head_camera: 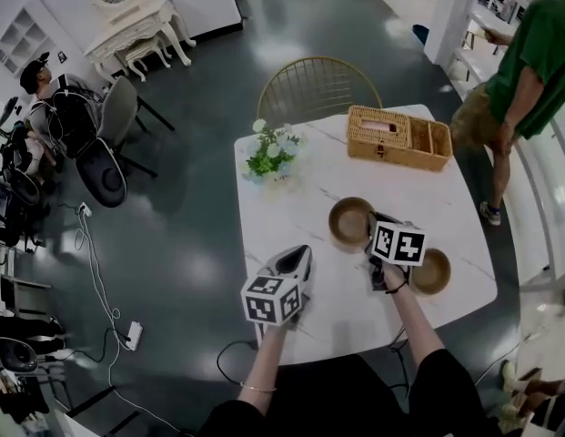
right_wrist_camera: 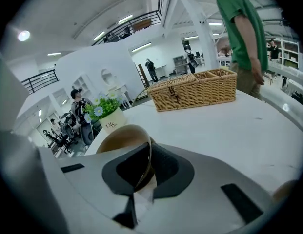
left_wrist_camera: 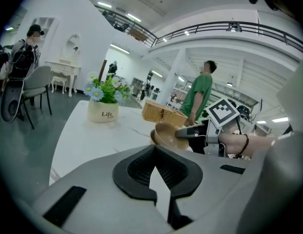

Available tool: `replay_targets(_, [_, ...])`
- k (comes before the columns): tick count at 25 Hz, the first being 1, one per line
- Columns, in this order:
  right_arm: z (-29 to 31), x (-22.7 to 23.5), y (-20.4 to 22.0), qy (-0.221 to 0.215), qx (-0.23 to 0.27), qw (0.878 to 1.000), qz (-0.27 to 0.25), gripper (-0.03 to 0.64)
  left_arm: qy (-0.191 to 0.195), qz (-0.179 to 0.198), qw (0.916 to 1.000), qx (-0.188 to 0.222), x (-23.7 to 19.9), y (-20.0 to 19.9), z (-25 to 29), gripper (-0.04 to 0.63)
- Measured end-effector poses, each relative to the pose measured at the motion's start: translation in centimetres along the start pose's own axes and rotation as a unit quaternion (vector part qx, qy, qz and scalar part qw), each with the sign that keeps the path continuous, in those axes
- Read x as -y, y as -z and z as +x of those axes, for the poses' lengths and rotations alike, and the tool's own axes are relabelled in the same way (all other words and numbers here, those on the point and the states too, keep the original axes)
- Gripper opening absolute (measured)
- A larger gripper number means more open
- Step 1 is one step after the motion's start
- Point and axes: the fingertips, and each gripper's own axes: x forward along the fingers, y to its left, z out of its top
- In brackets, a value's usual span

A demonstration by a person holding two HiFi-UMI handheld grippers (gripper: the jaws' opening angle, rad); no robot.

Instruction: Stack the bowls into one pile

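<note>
You are holding the right gripper (head_camera: 370,225) in the lower right part of the head view, and its jaws are pinching the rim of a round brown wooden bowl (head_camera: 351,222). In the right gripper view the thin rim of this bowl (right_wrist_camera: 123,138) is standing between the two dark pads of the right gripper (right_wrist_camera: 144,168), which are pressing on it from both sides. In the left gripper view this bowl (left_wrist_camera: 167,135) is tilting at the tip of the right gripper (left_wrist_camera: 189,133); I cannot tell if its base is touching the table.

A second round brown wooden bowl (head_camera: 432,272) is lying on the white marble table (head_camera: 296,212) just to the right of your right hand, near the table's right edge. The two bowls are apart, with the right gripper between them.

You are holding the left gripper (head_camera: 296,255) lower and more to the left, over the near edge of the table. Its jaws are pressing together at the tips and nothing is between them, as the left gripper view (left_wrist_camera: 154,156) is showing.

At the top of the table a woven straw basket (head_camera: 398,137) is standing to the right and a small pot of white flowers (head_camera: 273,153) to the left
</note>
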Motion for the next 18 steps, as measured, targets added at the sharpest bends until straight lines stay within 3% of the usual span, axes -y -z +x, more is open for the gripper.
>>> replay_targets(18, [0.93,-0.24,-0.29,0.018,-0.001,0.997,-0.074,0.028,-0.002,-0.015,0.9998,-0.011,0.24,0.77,1.01,0.015])
